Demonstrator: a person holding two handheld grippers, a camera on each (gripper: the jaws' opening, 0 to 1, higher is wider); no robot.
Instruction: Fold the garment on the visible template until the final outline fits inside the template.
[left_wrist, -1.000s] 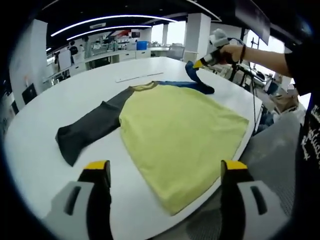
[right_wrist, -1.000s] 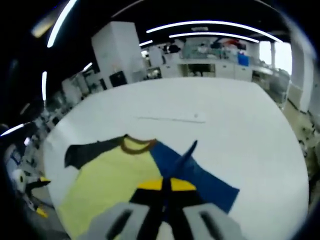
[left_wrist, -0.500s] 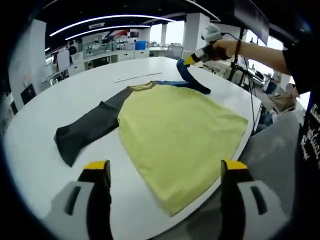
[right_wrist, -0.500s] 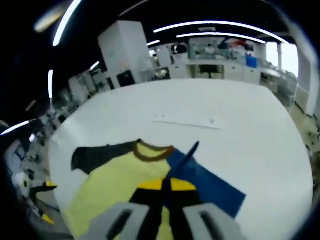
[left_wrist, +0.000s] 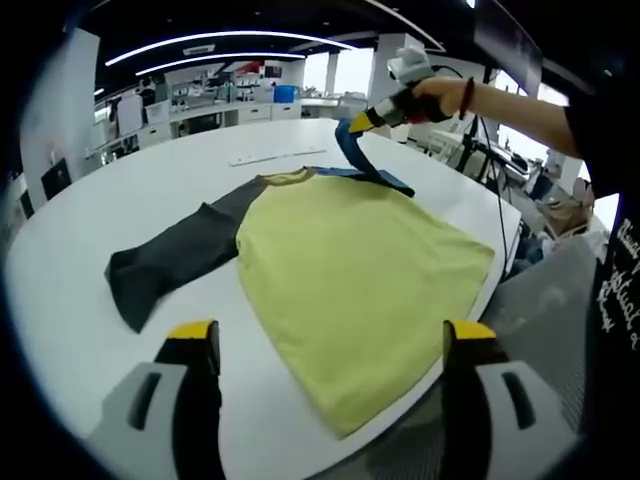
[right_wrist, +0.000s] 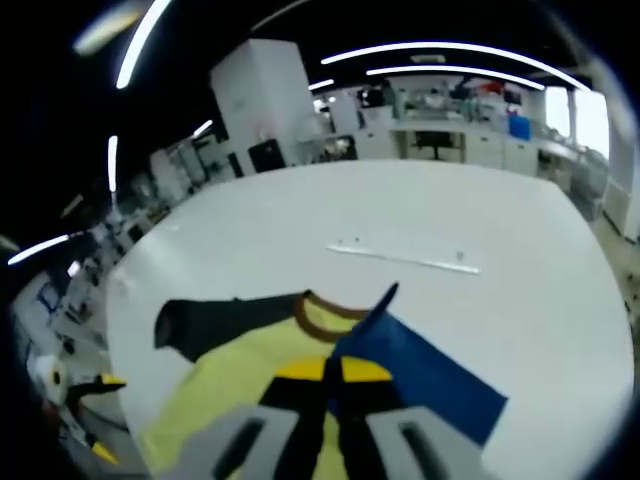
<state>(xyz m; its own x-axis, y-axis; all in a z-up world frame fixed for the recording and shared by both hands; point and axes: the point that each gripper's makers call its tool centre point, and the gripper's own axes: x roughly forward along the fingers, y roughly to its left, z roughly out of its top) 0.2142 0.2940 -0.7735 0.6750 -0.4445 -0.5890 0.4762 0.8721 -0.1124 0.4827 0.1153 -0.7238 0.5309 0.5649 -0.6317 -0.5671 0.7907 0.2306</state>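
Upper right of the left gripper view: a person's hand (left_wrist: 432, 95) raised above the table, wrist cocked, forearm running in from the right edge, gripping the right gripper (left_wrist: 358, 122). Jaws of that gripper clenched on the blue sleeve (left_wrist: 362, 166) of the garment, sleeve lifted off the surface and hanging in a curved band down to the shoulder. Yellow tips pointing toward frame left.

Bottom of the same view: left gripper (left_wrist: 330, 335) held low at the near table edge, jaws spread wide apart, nothing between them, yellow-tipped fingers (left_wrist: 195, 332) standing clear of the cloth. Hem of the yellow body between and just beyond the two jaws, not touched.

Centre of the left gripper view: garment (left_wrist: 350, 270) lying flat on the white table (left_wrist: 90, 250); yellow body spread toward lower right, reaching the table edge; dark grey sleeve (left_wrist: 170, 262) stretched flat to centre left; brown collar at upper centre. Thin pale strip (left_wrist: 277, 155) on the table beyond the collar, well apart from the garment.

Bottom centre of the right gripper view: right gripper (right_wrist: 332, 372) seen along its own jaws, pressed together on a fold of blue sleeve (right_wrist: 420, 372), a point of cloth rising above the tips. Yellow body (right_wrist: 240, 385) at lower left, dark sleeve (right_wrist: 225, 322) at centre left, strip (right_wrist: 405, 260) above centre. Template outline not discernible. No containers on the table.
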